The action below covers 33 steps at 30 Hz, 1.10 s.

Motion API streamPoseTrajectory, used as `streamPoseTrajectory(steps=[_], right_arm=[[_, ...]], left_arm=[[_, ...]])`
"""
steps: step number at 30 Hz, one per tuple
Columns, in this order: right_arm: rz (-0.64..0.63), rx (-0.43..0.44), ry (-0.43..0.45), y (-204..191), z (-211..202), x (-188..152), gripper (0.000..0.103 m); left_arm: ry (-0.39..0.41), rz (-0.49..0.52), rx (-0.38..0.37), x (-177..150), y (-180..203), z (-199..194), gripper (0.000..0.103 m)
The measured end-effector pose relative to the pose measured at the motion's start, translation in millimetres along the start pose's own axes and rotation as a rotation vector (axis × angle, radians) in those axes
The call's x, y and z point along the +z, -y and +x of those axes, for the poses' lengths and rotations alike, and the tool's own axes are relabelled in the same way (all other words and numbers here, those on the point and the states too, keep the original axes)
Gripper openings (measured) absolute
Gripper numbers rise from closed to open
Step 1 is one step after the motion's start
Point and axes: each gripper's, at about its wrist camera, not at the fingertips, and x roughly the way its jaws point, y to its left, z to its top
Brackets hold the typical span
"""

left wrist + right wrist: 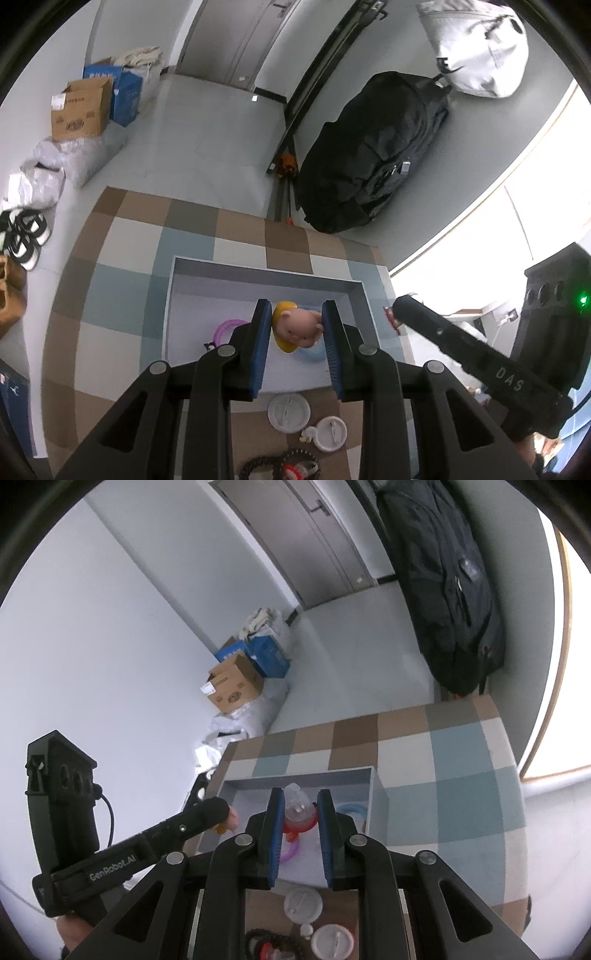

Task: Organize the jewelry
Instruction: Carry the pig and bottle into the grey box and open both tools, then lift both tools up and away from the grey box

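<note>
My left gripper (296, 314) is shut on a pink pig figure with a yellow piece (299, 328), held above a shallow grey box (258, 266) on the checked tablecloth. In the box lie a purple ring (225, 326) and a light-blue ring (310, 356). My right gripper (300, 797) is shut on a clear charm with a red base (297, 808), over the same box (295, 771). The left gripper (221, 808) reaches in from the left in the right wrist view. The right gripper (400, 306) comes in from the right in the left wrist view.
Two white round discs (289, 411) (331, 432) and a black bead bracelet (266, 463) lie on the cloth in front of the box. On the floor beyond the table stand a black bag (373, 155), cardboard boxes (83, 110) and shoes (26, 236).
</note>
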Motion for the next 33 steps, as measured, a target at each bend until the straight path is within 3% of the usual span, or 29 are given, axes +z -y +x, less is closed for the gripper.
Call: streamPoseTrajectory(steps=[12,20,21,22,24,25,29,33], right_arm=[[0.074,0.044,-0.077,13.0,26.3,3.4,0.017],[0.057,0.029,-0.088,12.3,30.3,3.4,0.02],[0.057,0.029,-0.08,12.7,28.2,4.5,0.024],[0.059,0.026,-0.07,13.4,25.7,5.8,0.036],[0.065,0.027,-0.034,14.3,17.0,8.1,0.058],[0.066,0.032,-0.014,14.5,11.7,9.1,0.067],[0.054,0.038,0.028,14.1,-1.5,10.8,0.075],[0.074,0.018,0.036,20.2,-4.8,10.0,0.098]], left_arm=[[-0.07,0.004,0.045,4.5,-6.1,22.3,0.022],[-0.107,-0.103,-0.041,9.3,-19.1,31.7,0.023],[-0.112,-0.117,-0.058,9.7,-20.7,31.9,0.024],[-0.112,-0.132,-0.078,9.9,-22.7,31.0,0.027],[-0.104,-0.157,-0.093,10.3,-25.2,27.7,0.06],[-0.095,-0.158,-0.102,10.0,-25.0,25.6,0.065],[-0.073,-0.141,-0.094,8.7,-21.4,18.6,0.066],[-0.087,-0.132,-0.082,3.7,-17.3,18.5,0.066]])
